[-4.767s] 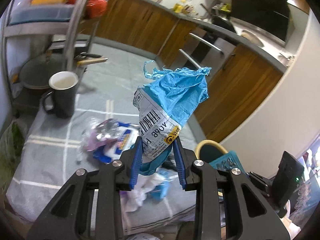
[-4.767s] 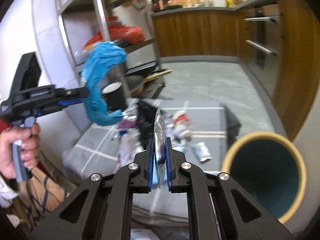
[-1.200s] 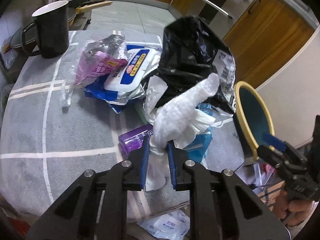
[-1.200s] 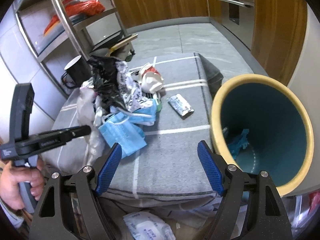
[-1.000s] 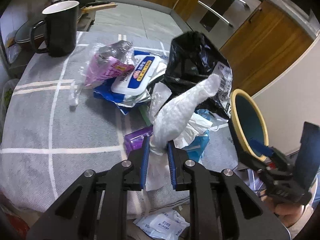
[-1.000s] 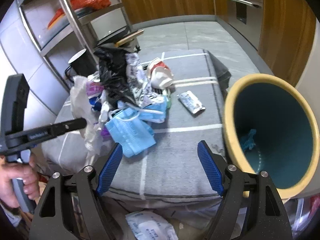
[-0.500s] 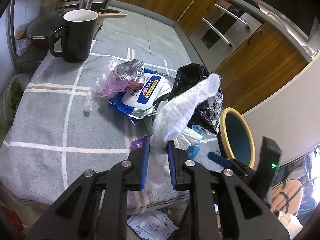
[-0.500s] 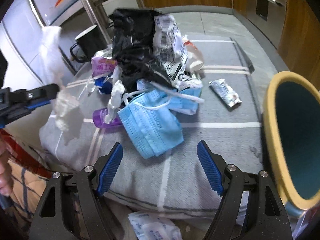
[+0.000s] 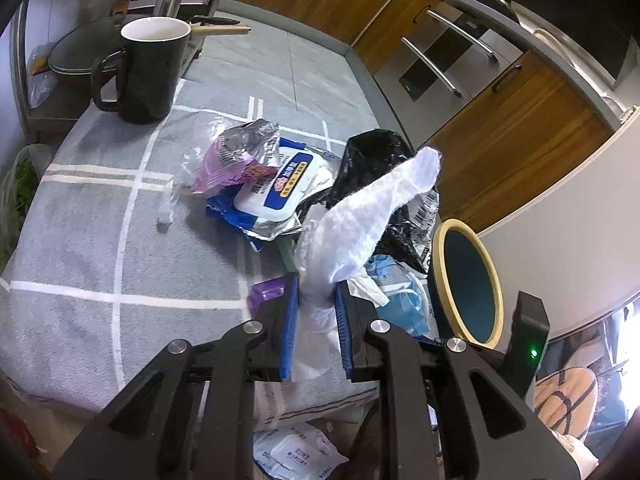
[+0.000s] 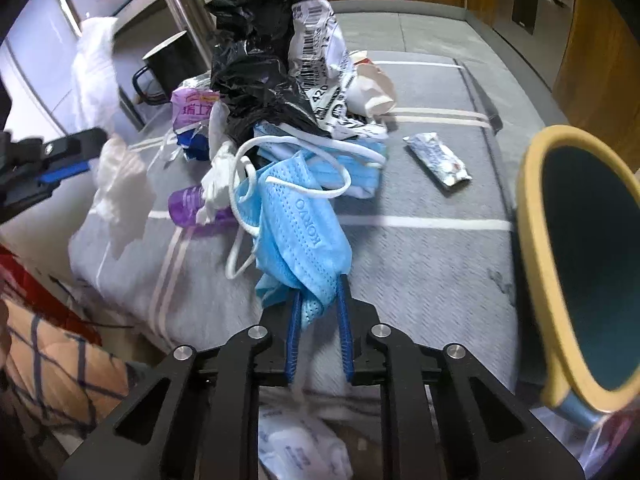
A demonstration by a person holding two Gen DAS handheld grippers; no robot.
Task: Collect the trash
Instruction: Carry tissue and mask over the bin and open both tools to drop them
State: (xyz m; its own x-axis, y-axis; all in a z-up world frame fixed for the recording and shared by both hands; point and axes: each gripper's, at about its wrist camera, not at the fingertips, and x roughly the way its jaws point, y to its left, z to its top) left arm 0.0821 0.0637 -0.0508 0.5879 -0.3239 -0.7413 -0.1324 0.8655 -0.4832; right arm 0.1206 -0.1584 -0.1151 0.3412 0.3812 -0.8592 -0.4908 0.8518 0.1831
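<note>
Right gripper (image 10: 318,310), fingers just closing, is pinching the soft, limp blue mask (image 10: 300,232) by its six-o'clock edge; left gripper (image 9: 316,304) is clamping a floppy white tissue (image 9: 368,216).

Crinkly paper tissue (image 9: 372,216) (matt), cloth mask (image 10: 300,224).

Wooden kitchen cabinets (image 9: 520,128), grey floor (image 9: 272,60)

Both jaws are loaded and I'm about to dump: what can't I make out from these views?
- Bin contents: right wrist view, cut off by the frame edge; left wrist view, only a dark interior shows.
- Trash under the black bag: covered by it in both views.
- Pack below the table: right wrist view, blurred and behind the right gripper.
</note>
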